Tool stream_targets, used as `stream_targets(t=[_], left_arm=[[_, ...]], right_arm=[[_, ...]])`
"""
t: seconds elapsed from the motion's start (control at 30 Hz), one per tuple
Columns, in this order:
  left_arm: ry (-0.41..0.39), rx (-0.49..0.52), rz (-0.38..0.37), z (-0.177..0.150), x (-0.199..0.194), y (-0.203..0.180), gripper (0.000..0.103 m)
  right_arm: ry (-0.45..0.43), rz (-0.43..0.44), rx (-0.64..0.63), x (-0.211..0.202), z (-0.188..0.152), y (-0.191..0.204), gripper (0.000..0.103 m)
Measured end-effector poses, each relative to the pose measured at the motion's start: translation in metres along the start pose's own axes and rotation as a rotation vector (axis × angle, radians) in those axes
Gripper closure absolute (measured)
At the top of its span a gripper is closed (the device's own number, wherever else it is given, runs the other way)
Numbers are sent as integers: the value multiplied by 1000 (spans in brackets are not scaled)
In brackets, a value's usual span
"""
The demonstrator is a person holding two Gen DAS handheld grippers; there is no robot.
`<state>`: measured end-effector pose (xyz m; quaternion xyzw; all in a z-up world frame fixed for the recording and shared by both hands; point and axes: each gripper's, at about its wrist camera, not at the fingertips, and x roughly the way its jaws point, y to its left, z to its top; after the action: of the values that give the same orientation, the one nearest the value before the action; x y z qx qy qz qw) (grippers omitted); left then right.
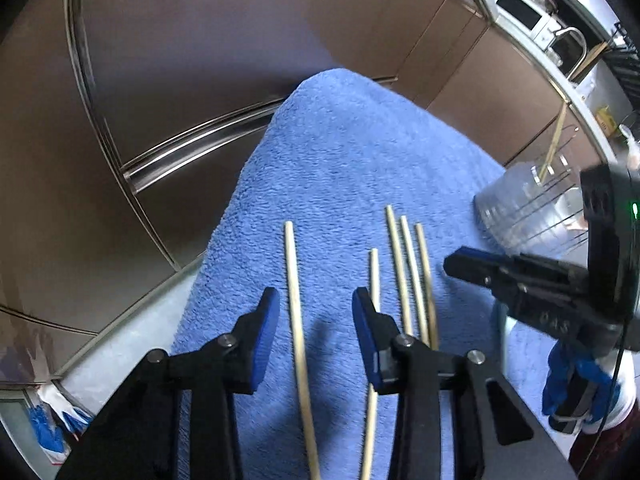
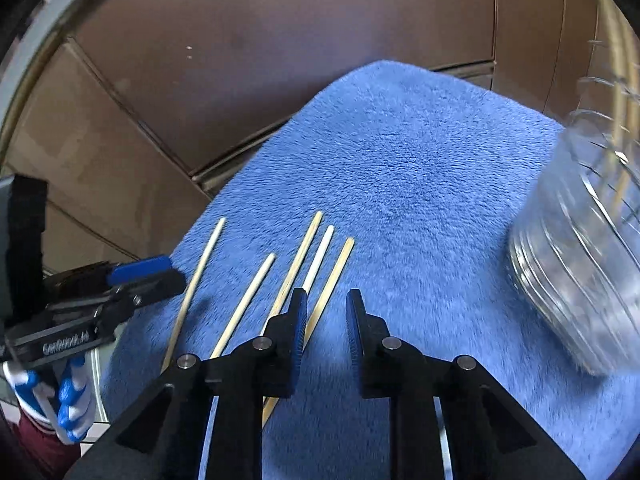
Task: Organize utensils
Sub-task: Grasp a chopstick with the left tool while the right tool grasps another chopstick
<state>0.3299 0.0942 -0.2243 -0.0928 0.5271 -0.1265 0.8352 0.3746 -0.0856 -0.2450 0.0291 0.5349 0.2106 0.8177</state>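
Lying parallel on blue towel (image 1: 340, 152), five chopsticks (image 1: 294, 280) point away; left tool (image 1: 316, 312) spread astride one, right tool (image 2: 326, 320) apart, empty

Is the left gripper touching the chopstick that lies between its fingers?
Apart. In the left wrist view, blue towel shows on both sides of the chopstick between the left gripper pads.
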Motion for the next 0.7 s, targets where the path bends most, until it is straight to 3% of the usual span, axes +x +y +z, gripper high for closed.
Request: stream_targets(t=[0.33,0.53,0.7], left_arm=[[93,50,68,14,24,5,78],[121,98,134,15,31,-2,88],[149,103,160,18,33,-7,96]], right_arm=[[116,-89,-21,33,26,4,86],[136,-143,-50,39,29,12,92],[137,-138,-28,39,28,13,95]])
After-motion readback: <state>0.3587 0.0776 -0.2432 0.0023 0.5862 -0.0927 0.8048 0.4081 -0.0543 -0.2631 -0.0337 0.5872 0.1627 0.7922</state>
